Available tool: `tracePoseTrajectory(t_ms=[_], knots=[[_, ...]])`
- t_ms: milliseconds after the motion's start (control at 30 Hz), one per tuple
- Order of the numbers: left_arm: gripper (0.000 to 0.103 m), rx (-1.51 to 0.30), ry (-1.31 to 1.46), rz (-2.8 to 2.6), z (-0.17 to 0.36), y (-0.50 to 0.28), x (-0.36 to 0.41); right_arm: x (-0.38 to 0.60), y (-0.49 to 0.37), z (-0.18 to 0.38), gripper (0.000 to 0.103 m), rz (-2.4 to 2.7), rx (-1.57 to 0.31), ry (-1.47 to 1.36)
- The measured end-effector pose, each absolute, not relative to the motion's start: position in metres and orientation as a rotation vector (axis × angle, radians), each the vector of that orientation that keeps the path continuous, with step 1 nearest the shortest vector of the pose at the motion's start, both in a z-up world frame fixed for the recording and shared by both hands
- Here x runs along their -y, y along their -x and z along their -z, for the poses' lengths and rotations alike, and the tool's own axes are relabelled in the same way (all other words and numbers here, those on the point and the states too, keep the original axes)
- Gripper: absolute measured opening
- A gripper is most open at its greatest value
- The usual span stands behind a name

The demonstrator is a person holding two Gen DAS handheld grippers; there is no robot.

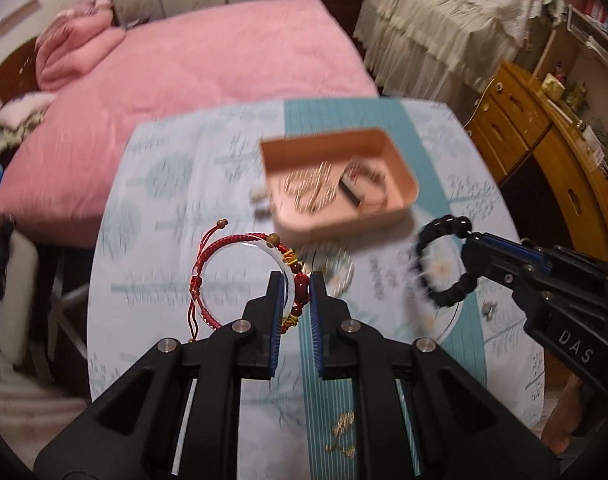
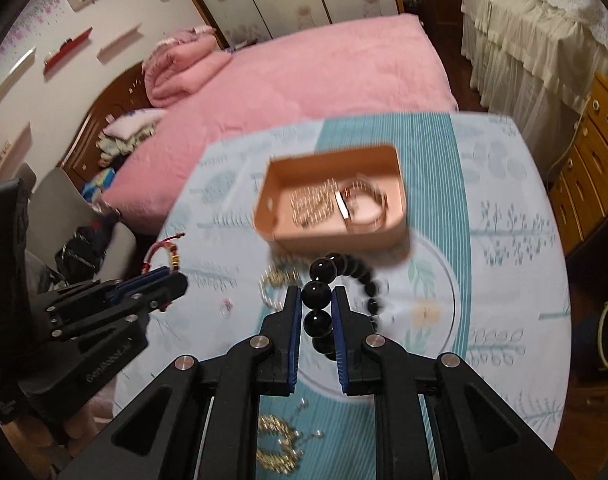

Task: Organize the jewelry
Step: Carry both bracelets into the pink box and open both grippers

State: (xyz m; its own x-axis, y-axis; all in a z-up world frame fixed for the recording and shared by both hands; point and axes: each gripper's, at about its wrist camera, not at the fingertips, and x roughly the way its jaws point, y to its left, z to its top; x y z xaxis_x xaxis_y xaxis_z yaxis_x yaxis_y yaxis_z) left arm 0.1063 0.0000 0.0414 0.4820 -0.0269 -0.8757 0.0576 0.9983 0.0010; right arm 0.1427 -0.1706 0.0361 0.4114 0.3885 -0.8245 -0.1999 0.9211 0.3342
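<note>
The pink tray (image 1: 400, 200) sits on the pale blue tablecloth (image 1: 175, 216), and everything else reads from it. On the near side of the tray and toward its left end, the left gripper (image 1: 296, 280) is clamped on a dark red bead of the red cord bracelet (image 1: 239, 280), whose woven loop hangs out to the left of the fingers. Nearer than the tray's right end, the right gripper (image 2: 316, 294) pinches a glossy bead of the black bead bracelet (image 2: 344, 280); the strand arcs up toward the tray's front wall, though blur hides whether it touches. Inside the tray lie a silvery chain (image 2: 312, 202) and a bangle (image 2: 366, 206) with a small box-like piece, too blurred to name. More gold chain (image 2: 273, 440) lies on the cloth far nearer than the tray, below the right gripper.
</note>
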Motion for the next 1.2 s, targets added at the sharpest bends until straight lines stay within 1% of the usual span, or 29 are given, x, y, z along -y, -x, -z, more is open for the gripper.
tracePoseTrajectory(t_ms=[200, 467, 667, 867, 1100, 1200], knots=[[0.010, -1.016, -0.057, 0.073, -0.058, -0.150, 0.006, 0.164, -0.191, -0.057, 0.014, -0.398, -1.049, -0.232], [0.010, -1.019, -0.027, 0.079, -0.054, -0.202, -0.004, 0.141, -0.265, -0.049, 0.014, -0.422, -1.067, -0.271], [0.010, -1.045, -0.008, 0.082, -0.038, -0.227, -0.013, 0.123, -0.305, -0.006, 0.014, -0.426, -1.141, -0.262], [0.010, -1.055, -0.005, 0.104, -0.027, -0.241, -0.008, 0.129, -0.319, 0.038, 0.014, -0.363, -1.196, -0.230], [0.010, -1.075, 0.004, 0.116, -0.009, -0.255, 0.002, 0.140, -0.325, 0.064, 0.015, -0.258, -1.227, -0.080], [0.010, -1.084, 0.001, 0.122, -0.003, -0.260, 0.008, 0.148, -0.326, 0.069, 0.018, -0.236, -1.245, -0.085]])
